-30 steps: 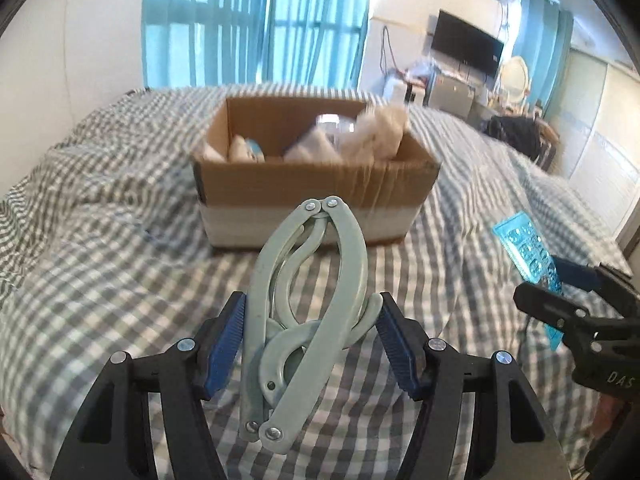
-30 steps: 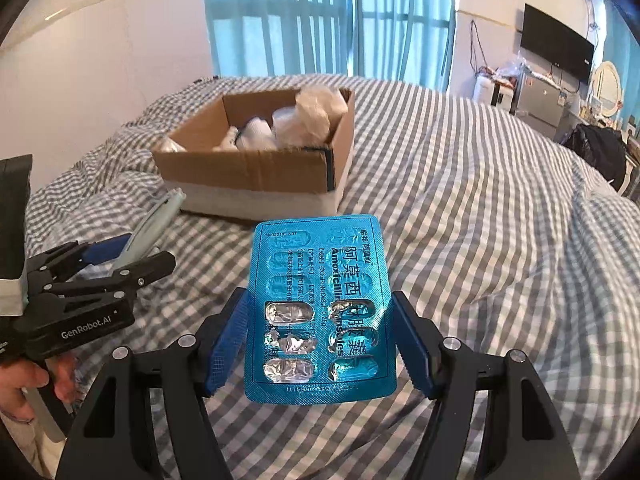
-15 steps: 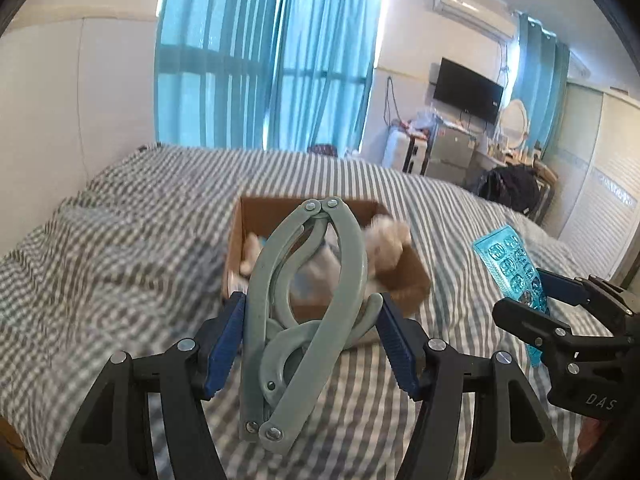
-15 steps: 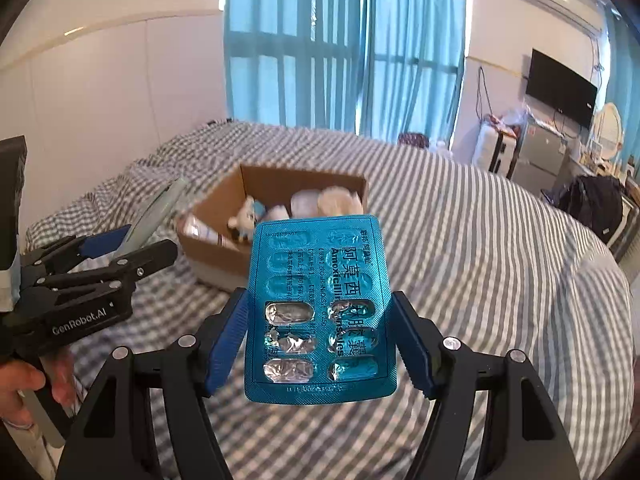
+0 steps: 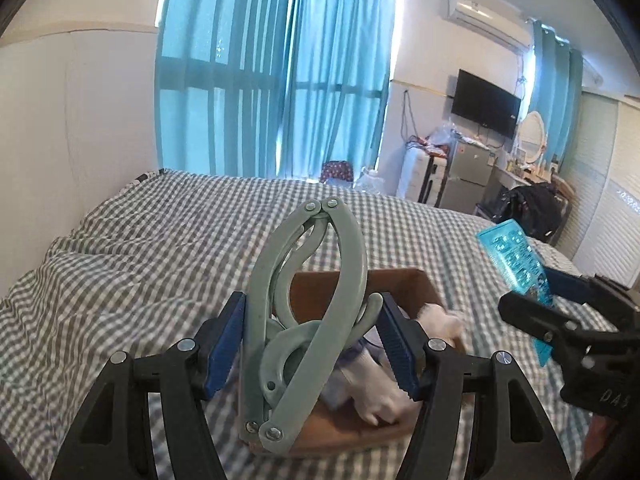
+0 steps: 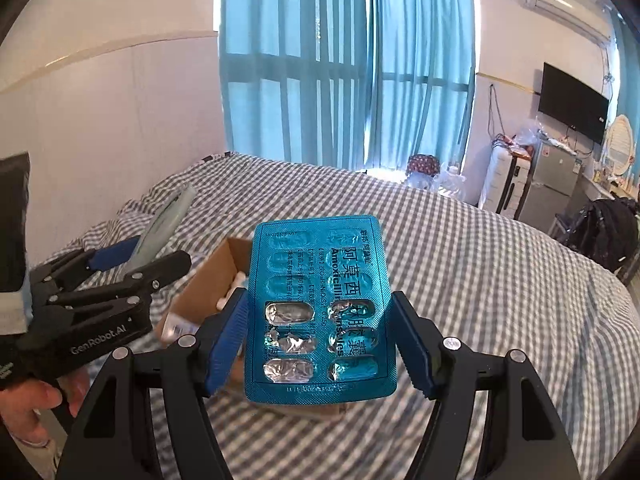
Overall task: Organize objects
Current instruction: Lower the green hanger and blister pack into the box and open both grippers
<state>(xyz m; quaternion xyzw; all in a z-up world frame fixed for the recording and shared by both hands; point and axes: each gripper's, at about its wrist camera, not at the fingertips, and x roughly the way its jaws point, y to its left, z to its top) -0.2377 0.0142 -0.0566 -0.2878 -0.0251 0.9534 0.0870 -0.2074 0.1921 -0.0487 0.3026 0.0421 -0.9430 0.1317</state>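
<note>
My left gripper [image 5: 310, 346] is shut on a folded pale green plastic hanger [image 5: 308, 304] and holds it above an open cardboard box [image 5: 404, 282]. The box sits on the checked bed and holds white soft items [image 5: 376, 384]. My right gripper [image 6: 320, 344] is shut on a blue amoxicillin blister pack [image 6: 320, 304], also held above the box [image 6: 218, 276]. The right gripper with the pack [image 5: 516, 256] shows at the right of the left wrist view. The left gripper [image 6: 120, 264] shows at the left of the right wrist view.
The bed has a grey and white checked cover [image 5: 168, 248]. A white wall [image 5: 80, 120] stands at the left. Blue curtains [image 5: 276, 80] hang behind the bed. A TV, a fridge and a dark bag [image 6: 608, 228] stand at the far right.
Both grippers have risen and moved forward over the box with their objects. The box now sits low and close under them in both views.
</note>
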